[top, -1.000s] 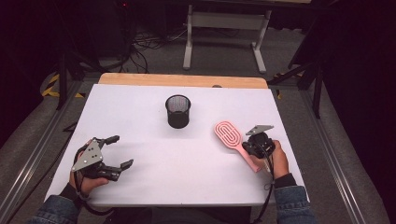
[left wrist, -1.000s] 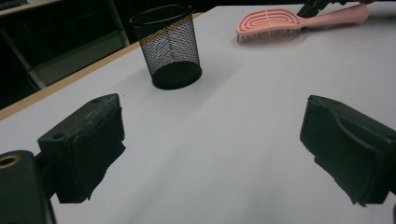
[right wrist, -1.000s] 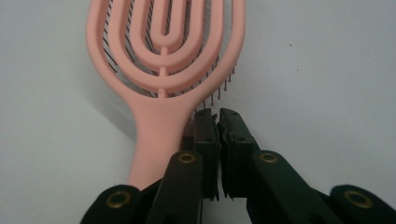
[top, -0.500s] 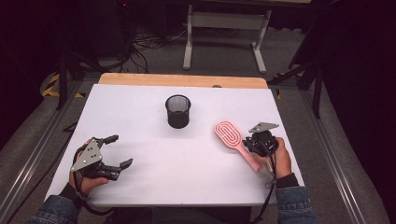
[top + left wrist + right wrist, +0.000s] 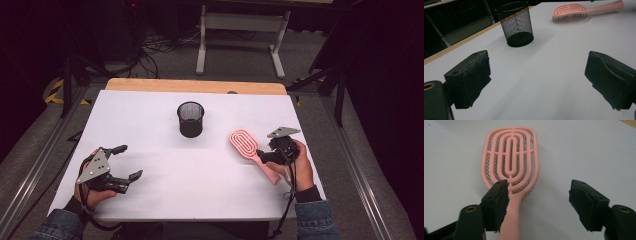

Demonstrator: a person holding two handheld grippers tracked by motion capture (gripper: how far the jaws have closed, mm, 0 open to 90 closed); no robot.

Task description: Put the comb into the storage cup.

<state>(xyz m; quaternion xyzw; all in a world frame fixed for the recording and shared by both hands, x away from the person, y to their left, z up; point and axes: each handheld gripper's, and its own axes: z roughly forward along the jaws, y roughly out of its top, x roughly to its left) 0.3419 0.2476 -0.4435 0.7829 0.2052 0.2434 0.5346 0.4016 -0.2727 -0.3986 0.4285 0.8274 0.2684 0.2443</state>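
A pink hairbrush (image 5: 244,142) lies flat on the white table (image 5: 200,185) at the right, bristles down, its handle pointing to the near right. My right gripper (image 5: 266,156) hovers just over the handle. Its jaws have just been opening and now stand open (image 5: 540,200); the brush neck (image 5: 510,157) passes under the left jaw, and neither pad presses on it. A black mesh cup (image 5: 190,119) stands upright at the table's middle back. My left gripper (image 5: 128,161) rests at the near left, open and holding nothing (image 5: 540,77), facing the cup (image 5: 516,23) and the brush (image 5: 570,11).
The table's far edge is a wooden strip (image 5: 195,86). Beyond it a grey metal stand (image 5: 240,22) and cables lie on the floor. Metal rails run along both sides of the table. White surface stretches between the two grippers.
My right gripper has lifted a little above the brush handle. The brush stays where it lay. My left gripper and the cup have not moved.
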